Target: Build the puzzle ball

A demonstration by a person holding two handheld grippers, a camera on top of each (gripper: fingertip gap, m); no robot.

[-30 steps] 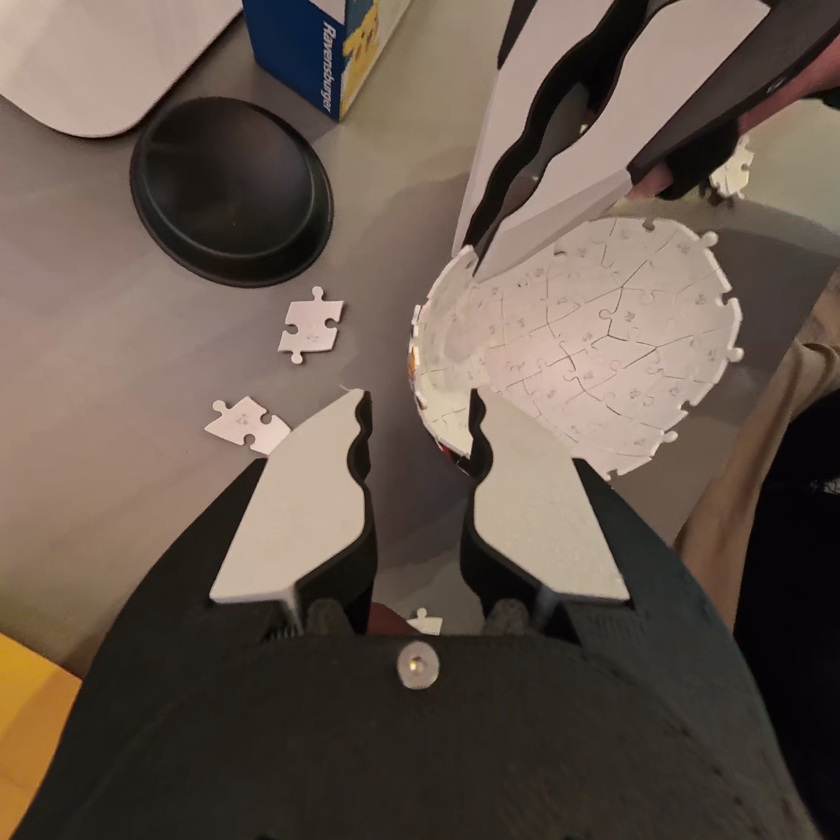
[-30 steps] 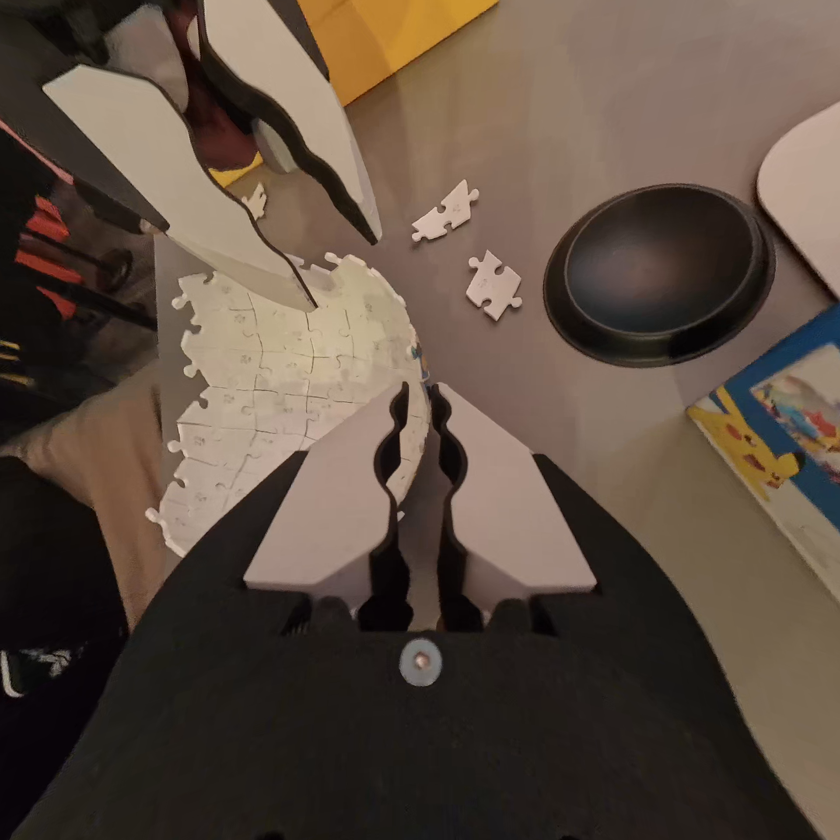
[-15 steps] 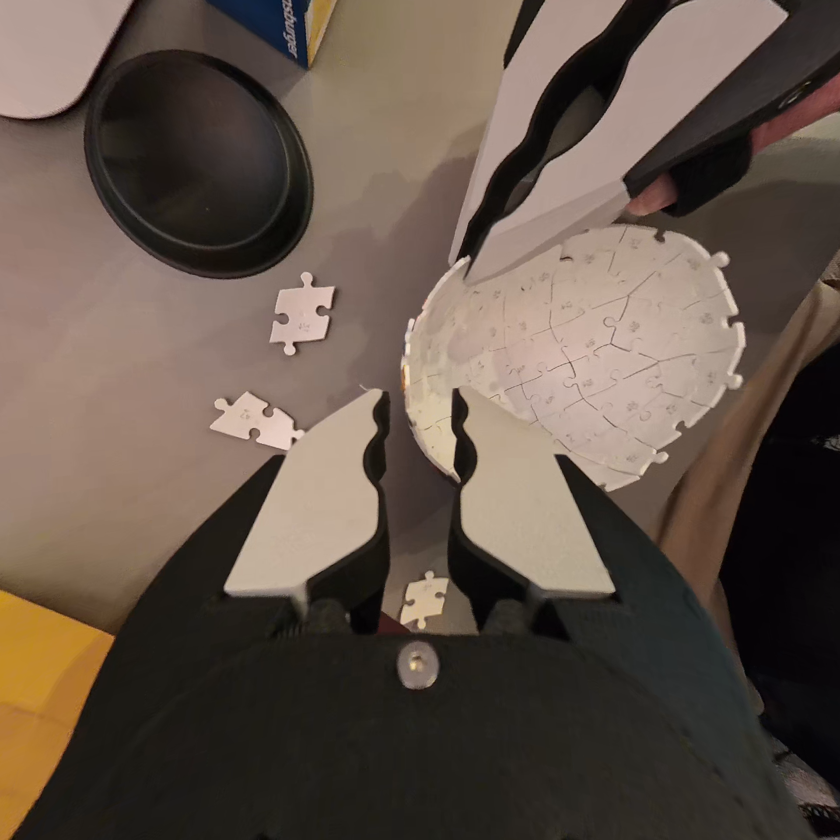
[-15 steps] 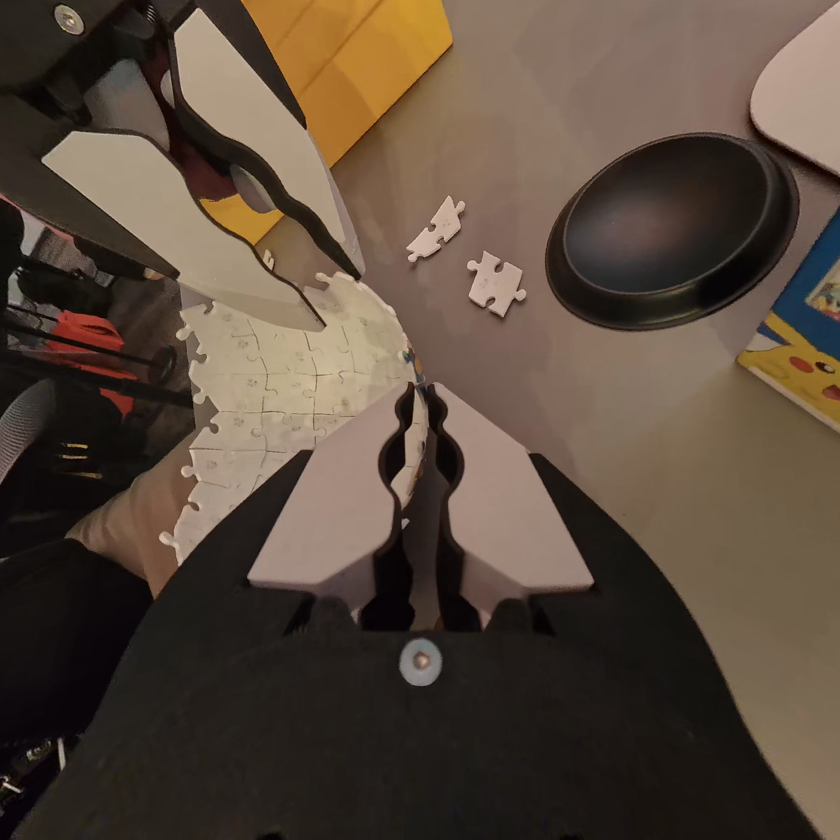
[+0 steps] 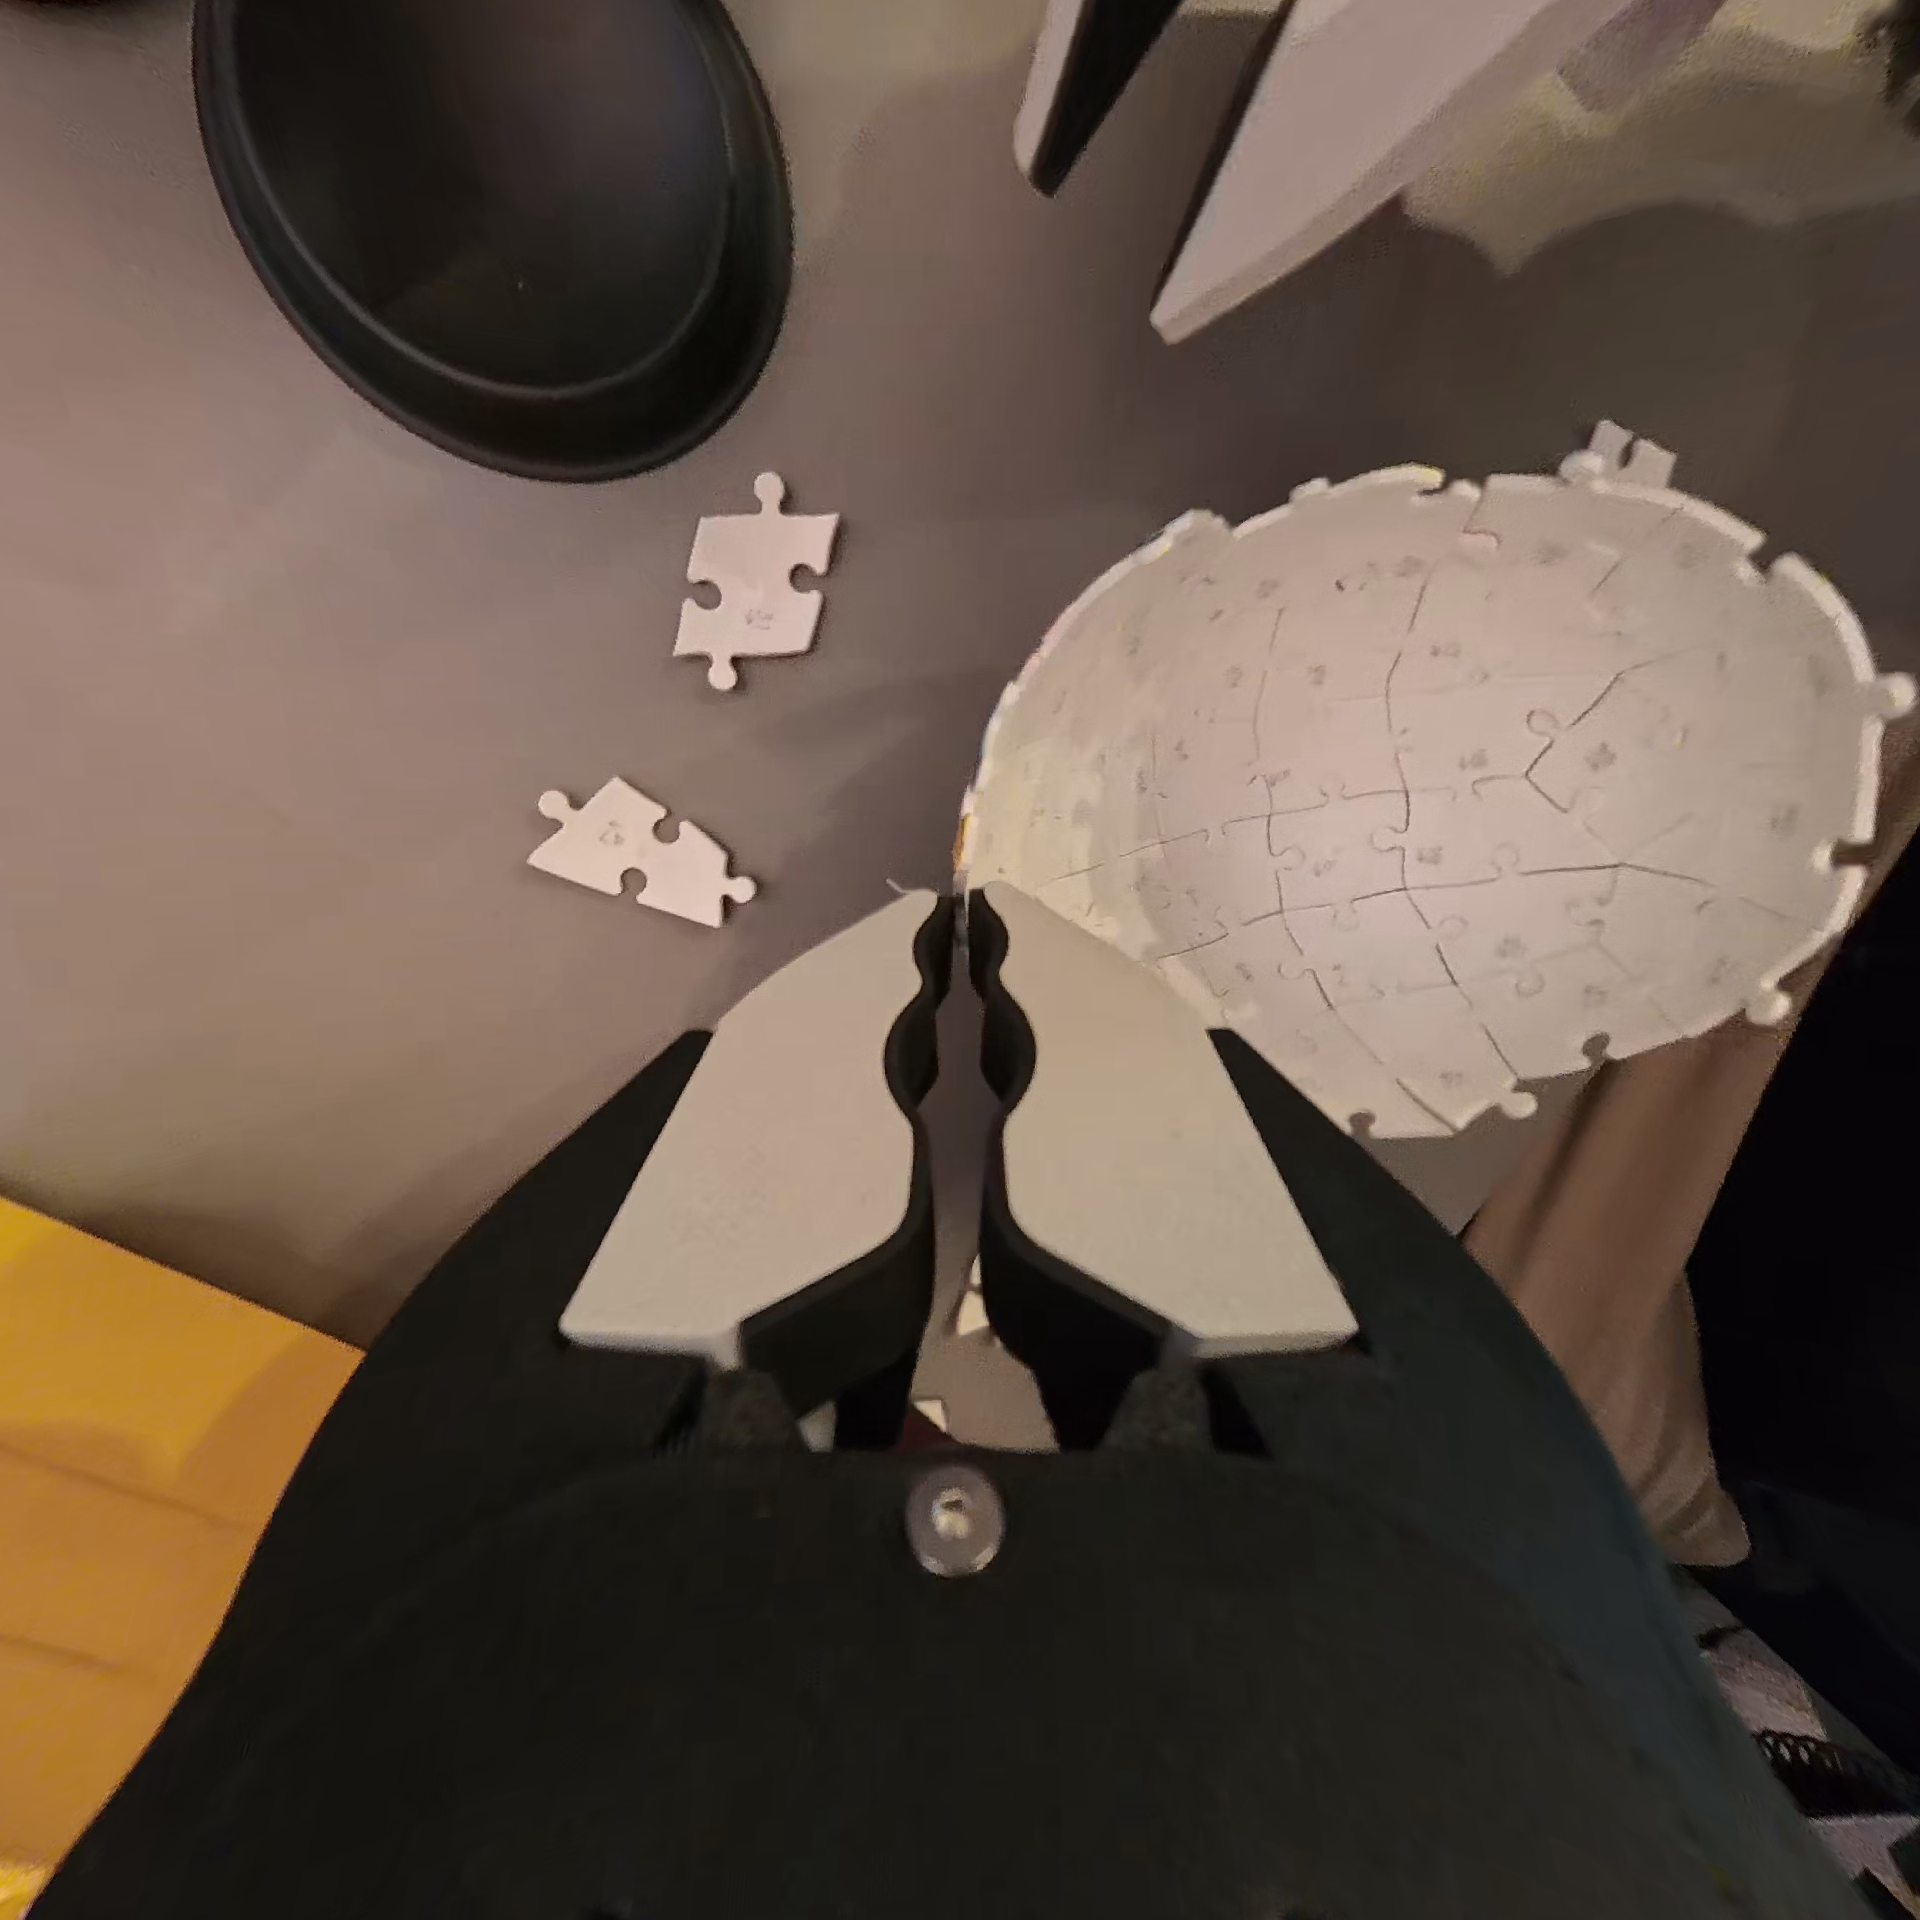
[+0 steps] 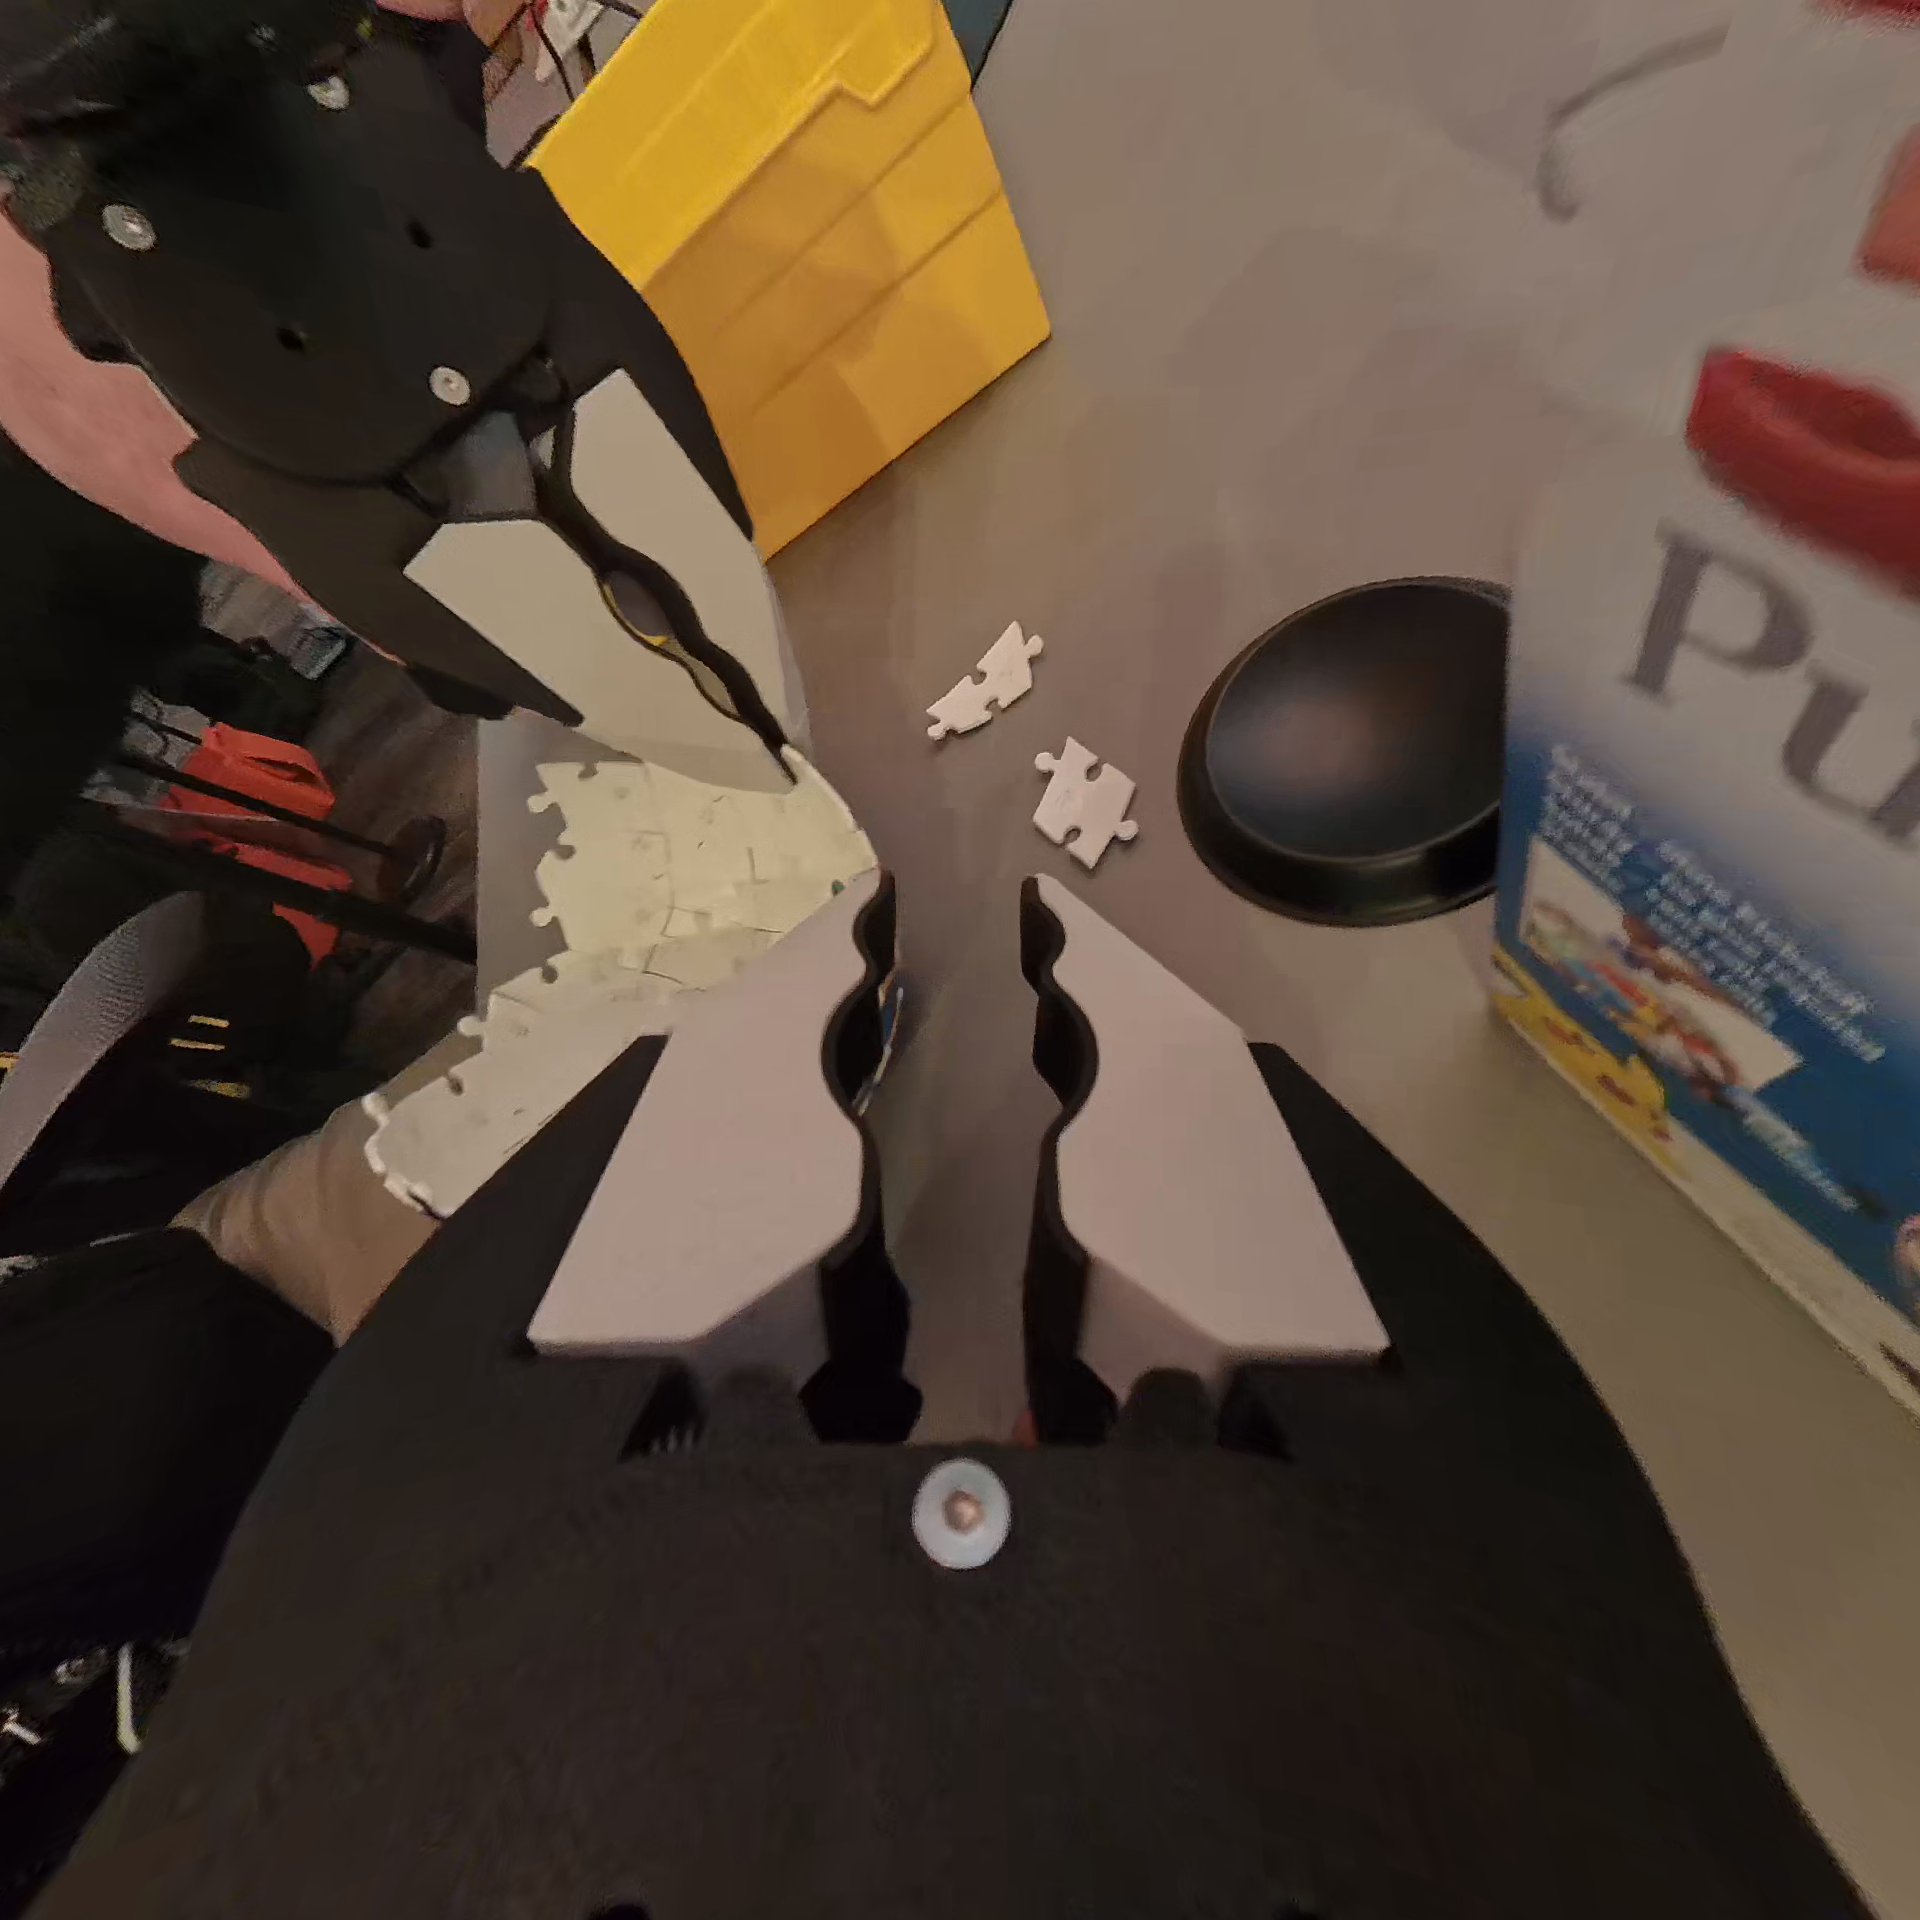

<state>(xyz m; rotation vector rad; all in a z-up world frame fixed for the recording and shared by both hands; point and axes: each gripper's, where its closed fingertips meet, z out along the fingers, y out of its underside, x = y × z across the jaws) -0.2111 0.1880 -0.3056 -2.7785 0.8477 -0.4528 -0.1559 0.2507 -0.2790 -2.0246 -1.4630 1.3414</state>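
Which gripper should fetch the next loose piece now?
Right, probably. The right gripper is open and empty, pointing toward the two loose pieces. The left gripper is shut on the half-ball's rim, steadying it.

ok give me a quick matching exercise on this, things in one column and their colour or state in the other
Things:
1. left gripper
2. right gripper
3. round stand
4. storage box

Colour or state:
a. yellow
b. jaws open, holding nothing
c. black
d. jaws closed on the rim of the half-built ball

Pairs: 1-d, 2-b, 3-c, 4-a
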